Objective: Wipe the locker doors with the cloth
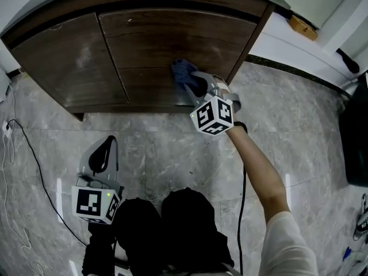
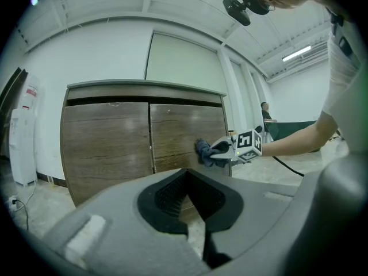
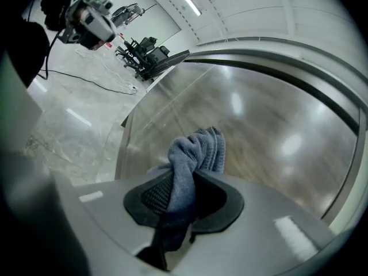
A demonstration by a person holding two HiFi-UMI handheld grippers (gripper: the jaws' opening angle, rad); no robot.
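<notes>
The locker is a low brown wooden cabinet with a left door (image 1: 69, 56) and a right door (image 1: 155, 39). My right gripper (image 1: 192, 85) is shut on a blue cloth (image 1: 183, 73) and presses it against the right door, near its right edge. In the right gripper view the cloth (image 3: 198, 154) bunches up between the jaws against the glossy door (image 3: 264, 125). The left gripper view shows the cloth (image 2: 204, 152) on the right door (image 2: 184, 125). My left gripper (image 1: 106, 148) hangs low near the person's legs, well back from the locker, shut on nothing.
The floor (image 1: 161, 154) is grey marble. A thin cable (image 1: 34, 165) trails over it at the left, and another cable (image 1: 242, 200) runs under the right arm. A dark object (image 1: 353, 142) stands at the right edge. A white appliance (image 2: 23, 131) stands left of the locker.
</notes>
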